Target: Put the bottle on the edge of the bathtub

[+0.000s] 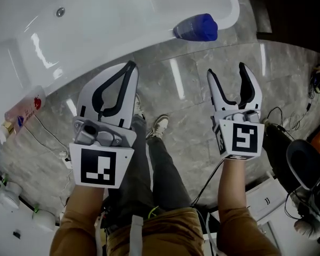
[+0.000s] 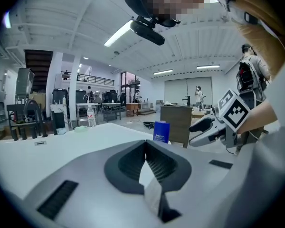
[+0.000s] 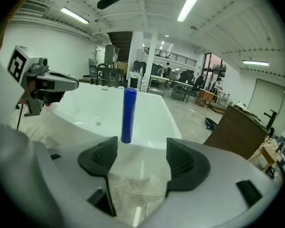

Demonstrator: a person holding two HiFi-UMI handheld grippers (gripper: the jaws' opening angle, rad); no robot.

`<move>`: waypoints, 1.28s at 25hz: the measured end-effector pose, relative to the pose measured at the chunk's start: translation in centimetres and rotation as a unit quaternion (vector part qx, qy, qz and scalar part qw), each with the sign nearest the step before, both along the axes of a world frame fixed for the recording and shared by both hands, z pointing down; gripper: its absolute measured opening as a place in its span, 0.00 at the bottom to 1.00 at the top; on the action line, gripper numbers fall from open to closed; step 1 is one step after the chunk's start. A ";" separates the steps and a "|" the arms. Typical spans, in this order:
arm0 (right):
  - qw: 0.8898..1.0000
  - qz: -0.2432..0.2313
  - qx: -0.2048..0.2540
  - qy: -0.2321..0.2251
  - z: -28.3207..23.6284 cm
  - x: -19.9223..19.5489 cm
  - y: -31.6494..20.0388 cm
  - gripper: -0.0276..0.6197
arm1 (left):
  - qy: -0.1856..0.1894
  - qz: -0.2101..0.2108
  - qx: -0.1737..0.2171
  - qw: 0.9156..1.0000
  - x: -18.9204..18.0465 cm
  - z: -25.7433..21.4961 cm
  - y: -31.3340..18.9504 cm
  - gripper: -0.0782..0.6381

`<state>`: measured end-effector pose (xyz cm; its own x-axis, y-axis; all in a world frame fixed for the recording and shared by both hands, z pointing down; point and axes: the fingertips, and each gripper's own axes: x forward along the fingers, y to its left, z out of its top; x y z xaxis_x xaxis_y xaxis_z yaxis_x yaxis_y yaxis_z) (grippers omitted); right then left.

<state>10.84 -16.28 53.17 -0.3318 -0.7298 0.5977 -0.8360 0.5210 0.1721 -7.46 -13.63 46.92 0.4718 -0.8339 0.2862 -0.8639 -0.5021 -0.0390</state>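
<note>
Blue bottle upright on bathtub edge

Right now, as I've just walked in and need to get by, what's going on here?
A person stands beside a white bathtub with a gripper in each hand. A blue bottle stands upright on the bathtub's edge, and neither gripper touches it. The right gripper is open and empty, pointed toward the bottle; the left gripper is shut on nothing.

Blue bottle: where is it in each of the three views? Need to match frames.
Head view: blue bottle upper centre-right, on the bathtub rim.
Left gripper view: bottle near centre, upright, just above the jaws.
Right gripper view: bottle left of centre, upright on the rim.
Shared landmark: the white bathtub rim under it.
</note>
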 end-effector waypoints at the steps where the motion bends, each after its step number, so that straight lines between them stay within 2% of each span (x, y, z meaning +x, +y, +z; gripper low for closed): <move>1: 1.000 -0.001 -0.001 0.002 -0.4 0.3 0.2 0.55 | 0.000 0.005 0.001 1.000 0.4 -0.2 0.0 0.12; 4: 1.000 -0.004 0.005 0.011 -1.3 1.1 0.3 0.54 | -0.007 0.018 0.003 1.000 1.2 -0.7 0.1 0.12; 15: 1.000 0.008 0.017 0.016 -5.2 2.1 1.9 0.52 | -0.013 0.022 0.016 1.000 1.5 -3.5 1.5 0.12; 19: 1.000 0.016 0.017 0.016 -6.6 3.1 2.5 0.48 | -0.009 0.024 0.022 0.999 2.2 -5.1 1.7 0.12; 32: 0.999 0.030 0.038 0.021 -12.3 4.9 3.7 0.44 | -0.002 0.030 0.044 0.999 3.6 -9.6 2.8 0.12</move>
<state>15.69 -12.56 40.82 -0.2619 -0.7916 0.5521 -0.8566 0.4542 0.2449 -3.87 -10.87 37.33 0.5210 -0.8261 0.2147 -0.8318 -0.5479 -0.0894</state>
